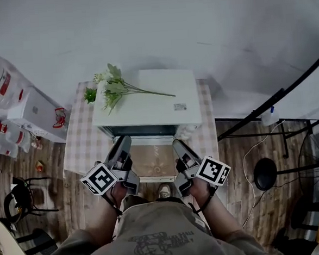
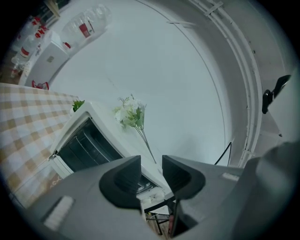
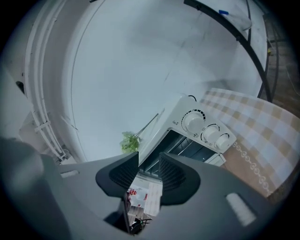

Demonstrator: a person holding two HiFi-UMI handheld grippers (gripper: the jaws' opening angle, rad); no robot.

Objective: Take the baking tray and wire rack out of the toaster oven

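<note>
Cavity of toaster oven (image 1: 144, 106) lies straight ahead of both grippers, door open. Its wire rack (image 3: 187, 146) spans it crosswise; baking tray not made out. Both left gripper (image 1: 123, 142) and right gripper (image 1: 177, 146) sit equally near, jaws slightly parted, empty.

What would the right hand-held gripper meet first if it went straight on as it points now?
Probably the toaster oven: the open jaws of the right hand-held gripper frame one end of its open cavity. Nothing nearer shows, though depth is unclear.

Dim, flat, desaturated light, soft shadows, heavy fisheye curvature, dark vignetted corners in gripper views
</note>
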